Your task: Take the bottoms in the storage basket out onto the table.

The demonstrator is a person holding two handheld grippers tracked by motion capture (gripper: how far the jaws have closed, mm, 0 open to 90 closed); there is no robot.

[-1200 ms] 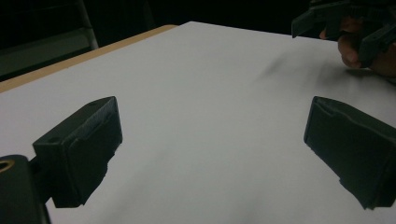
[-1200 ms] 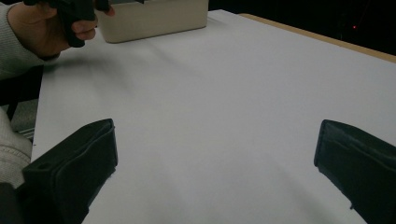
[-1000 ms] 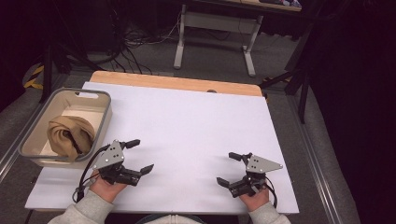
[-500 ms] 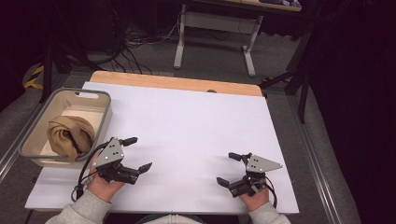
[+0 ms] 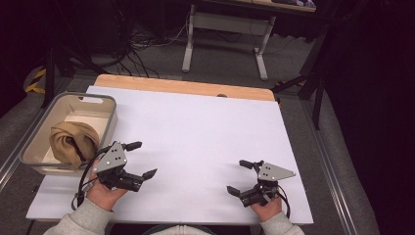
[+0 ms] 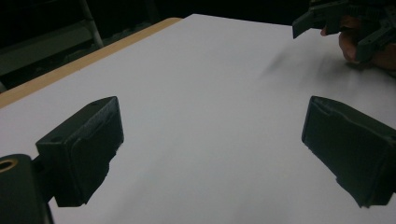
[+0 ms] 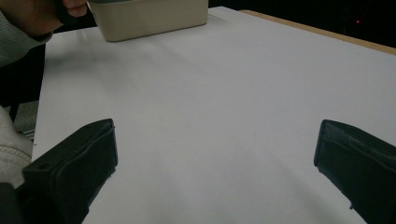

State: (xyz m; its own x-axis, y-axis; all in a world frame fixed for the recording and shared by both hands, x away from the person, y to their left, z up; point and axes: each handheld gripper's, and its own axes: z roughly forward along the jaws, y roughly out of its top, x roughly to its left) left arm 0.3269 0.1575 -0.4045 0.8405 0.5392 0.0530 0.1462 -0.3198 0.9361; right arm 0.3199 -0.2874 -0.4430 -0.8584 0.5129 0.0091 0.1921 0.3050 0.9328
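Observation:
A beige bin (image 5: 34, 142) stands at the table's left edge with a bundled tan cloth (image 5: 73, 139) inside it. My left gripper (image 5: 141, 159) hovers just right of the bin, open, nothing between its jaws; the same jaws frame bare white table in the left gripper view (image 6: 210, 154). My right gripper (image 5: 239, 177) rests near the front right of the table, open and holding nothing, its jaws wide apart over the white surface (image 7: 215, 172). The bin's side (image 7: 149, 16) appears at the top of the right gripper view.
The white sheet (image 5: 195, 132) covers most of the wooden table (image 5: 181, 86). A desk frame (image 5: 225, 39) and cables lie on the floor beyond the far edge. The other hand and its gripper (image 6: 345, 23) show at the top right of the left gripper view.
My left gripper has drifted slightly up and left, closer to the bin. The right gripper has stayed put.

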